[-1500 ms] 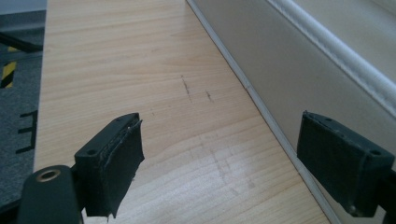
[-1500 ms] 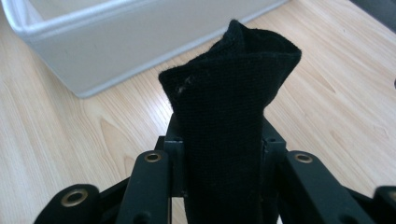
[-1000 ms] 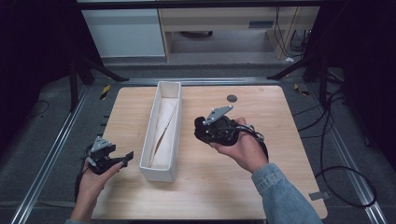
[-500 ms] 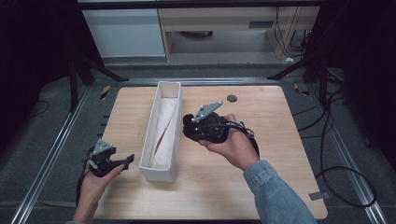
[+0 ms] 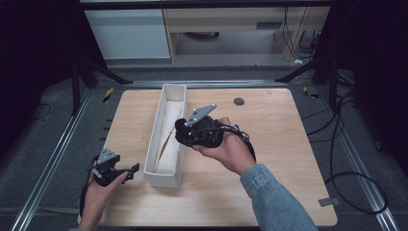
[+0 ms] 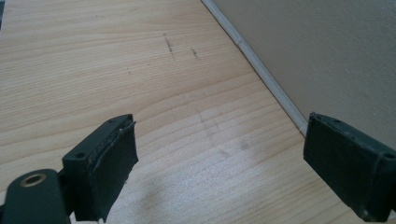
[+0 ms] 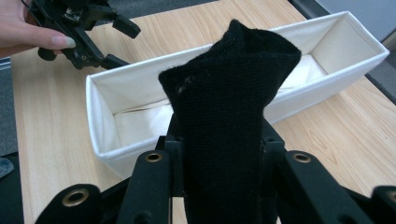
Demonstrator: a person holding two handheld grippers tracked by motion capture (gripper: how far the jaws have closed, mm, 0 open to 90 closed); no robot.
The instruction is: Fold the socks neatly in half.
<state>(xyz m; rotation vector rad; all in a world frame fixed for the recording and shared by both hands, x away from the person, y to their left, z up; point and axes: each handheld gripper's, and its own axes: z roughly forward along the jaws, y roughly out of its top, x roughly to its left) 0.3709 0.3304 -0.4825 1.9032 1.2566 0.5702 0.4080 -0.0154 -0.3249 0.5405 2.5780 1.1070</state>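
Moved since a second ago: right gripper (image 5: 185, 132) has travelled from mid-table leftward to the white fabric bin (image 5: 154, 139), and now sits at the bin's right wall, just above the rim.
Load: a black knitted cloth (image 7: 231, 107), possibly a sock, stands up between the right gripper's jaws, which are clamped on it; it is still held above the table, not yet inside the bin.
Left gripper (image 5: 129, 169): it has slid slightly toward the person, and rests low near the table's near-left edge beside the bin's near end, jaws wide apart with nothing between them.
Bin: long, narrow, open-topped, lying lengthwise on the wooden table (image 5: 269, 144); its pale lining looks bare.
Meaning: likely the cloth is being carried over for dropping into the bin; release appears to be the step left.
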